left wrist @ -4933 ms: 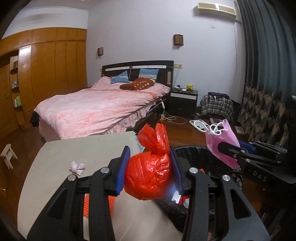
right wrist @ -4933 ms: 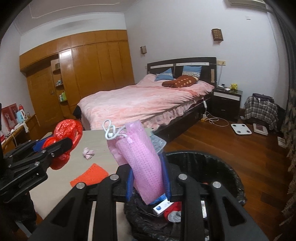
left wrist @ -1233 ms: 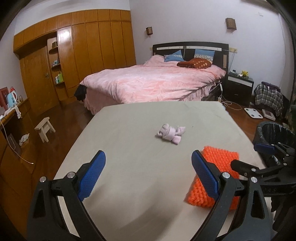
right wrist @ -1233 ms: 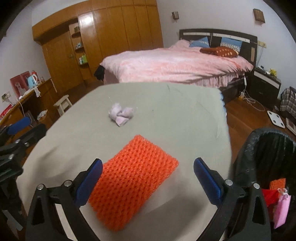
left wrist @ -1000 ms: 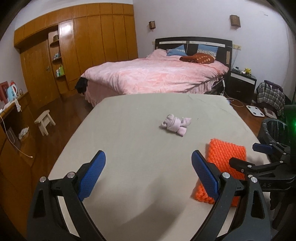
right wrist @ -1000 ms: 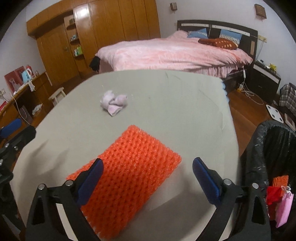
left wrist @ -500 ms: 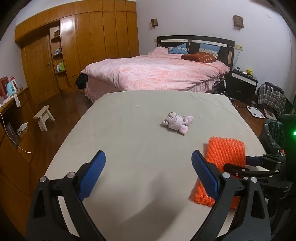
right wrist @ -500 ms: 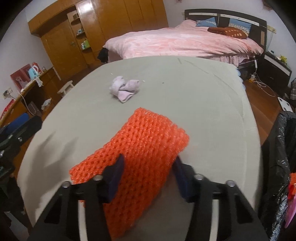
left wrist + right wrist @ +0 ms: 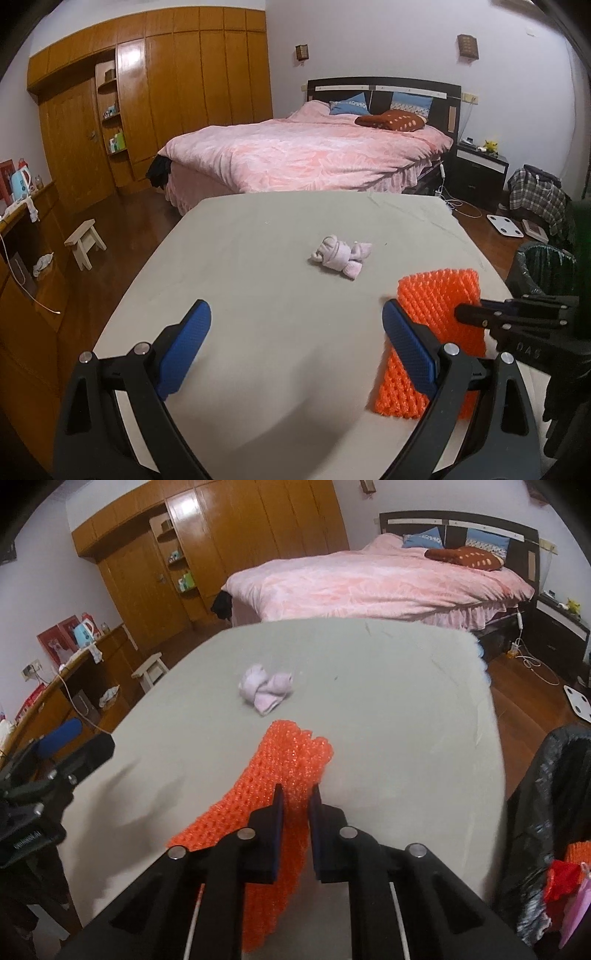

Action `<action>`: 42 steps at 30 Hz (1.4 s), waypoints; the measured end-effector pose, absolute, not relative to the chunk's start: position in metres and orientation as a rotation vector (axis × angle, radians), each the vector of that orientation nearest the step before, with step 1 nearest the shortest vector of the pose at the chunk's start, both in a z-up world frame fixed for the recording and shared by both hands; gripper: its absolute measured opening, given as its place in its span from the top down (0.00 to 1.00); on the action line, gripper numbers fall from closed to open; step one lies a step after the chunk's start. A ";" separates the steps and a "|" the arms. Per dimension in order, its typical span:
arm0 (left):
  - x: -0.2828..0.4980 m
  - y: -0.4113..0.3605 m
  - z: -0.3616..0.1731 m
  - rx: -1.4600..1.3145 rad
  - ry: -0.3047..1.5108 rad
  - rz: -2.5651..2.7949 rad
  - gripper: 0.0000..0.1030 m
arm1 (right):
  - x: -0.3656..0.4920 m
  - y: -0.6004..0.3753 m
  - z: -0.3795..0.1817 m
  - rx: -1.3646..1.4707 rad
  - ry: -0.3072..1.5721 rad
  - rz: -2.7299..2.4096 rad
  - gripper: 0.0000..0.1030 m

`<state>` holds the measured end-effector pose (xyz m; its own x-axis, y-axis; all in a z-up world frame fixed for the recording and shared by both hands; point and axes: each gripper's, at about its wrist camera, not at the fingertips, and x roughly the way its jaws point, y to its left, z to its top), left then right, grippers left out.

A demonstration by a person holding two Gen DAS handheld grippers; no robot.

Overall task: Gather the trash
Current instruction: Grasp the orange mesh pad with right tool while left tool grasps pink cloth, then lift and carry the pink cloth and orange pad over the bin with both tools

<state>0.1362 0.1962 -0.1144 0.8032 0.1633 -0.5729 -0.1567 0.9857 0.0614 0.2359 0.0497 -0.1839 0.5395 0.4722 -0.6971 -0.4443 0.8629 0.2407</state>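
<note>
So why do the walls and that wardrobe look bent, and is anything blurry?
Both views are fisheye, with dark corners. Left wrist view: the tall wooden wardrobe bows, with glare on its panels, yet the picture is fairly sharp. Right wrist view: the orange foam mesh sleeve is smeared where the closing right tool pinches it.

Orange foam net [image 9: 280, 775]: knobbly, slightly glossy. Desk [image 9: 258, 258] covering: matt grey cloth. Fingers [image 9: 184, 343]: textured blue pads. Wardrobe [image 9: 184, 92]: glossy wood, reflecting light. Bin liner [image 9: 546, 794]: shiny black plastic.
</note>
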 end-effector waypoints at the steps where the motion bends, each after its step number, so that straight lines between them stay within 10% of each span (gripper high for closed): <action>1: 0.138 0.195 -0.113 0.012 0.612 0.171 0.11 | 0.238 0.048 -0.180 0.042 0.833 0.544 0.88; 29: 0.298 0.206 -0.178 -0.055 0.792 0.135 0.19 | 0.340 0.031 -0.171 0.079 0.823 0.451 0.88; 36: 0.315 0.201 -0.192 -0.094 0.860 0.057 0.60 | 0.340 0.029 -0.174 0.090 0.833 0.451 0.88; 42: 0.303 0.192 -0.172 -0.091 0.809 0.046 0.64 | 0.334 0.023 -0.164 0.103 0.817 0.452 0.88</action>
<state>0.3034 0.1918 -0.1724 0.6892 0.0064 -0.7245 -0.0760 0.9951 -0.0635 0.3342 0.0232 -0.1637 0.5956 0.4270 -0.6803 -0.3493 0.9004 0.2594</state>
